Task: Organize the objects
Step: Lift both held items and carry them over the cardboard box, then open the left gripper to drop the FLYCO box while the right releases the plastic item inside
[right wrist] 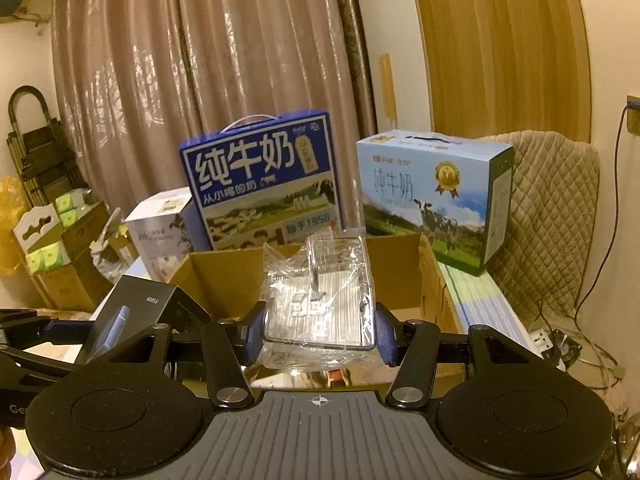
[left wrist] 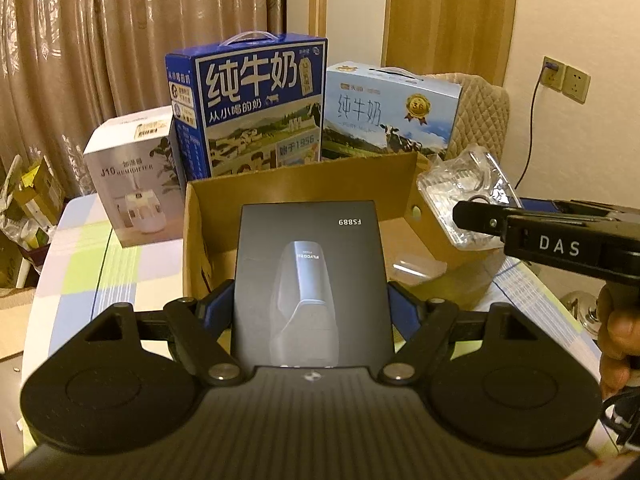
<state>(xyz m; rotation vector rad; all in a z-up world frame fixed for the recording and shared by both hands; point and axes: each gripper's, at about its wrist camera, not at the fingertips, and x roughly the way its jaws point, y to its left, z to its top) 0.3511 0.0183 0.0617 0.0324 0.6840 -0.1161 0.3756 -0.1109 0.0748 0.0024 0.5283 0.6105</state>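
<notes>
My left gripper [left wrist: 310,300] is shut on a black shaver box marked FS889 [left wrist: 310,276] and holds it over the open cardboard box [left wrist: 280,178]. My right gripper [right wrist: 318,334] is shut on a clear plastic package [right wrist: 320,300] and holds it above the same cardboard box's near edge [right wrist: 400,256]. The right gripper and its clear package [left wrist: 468,196] show at the right in the left wrist view. The black box [right wrist: 136,312] and the left gripper show at lower left in the right wrist view.
Behind the cardboard box stand a dark blue milk carton [left wrist: 252,104], a light blue milk carton [left wrist: 390,116] and a white humidifier box [left wrist: 132,176]. The checked tablecloth [left wrist: 84,264] spreads to the left. A quilted chair back [right wrist: 552,216] is at right.
</notes>
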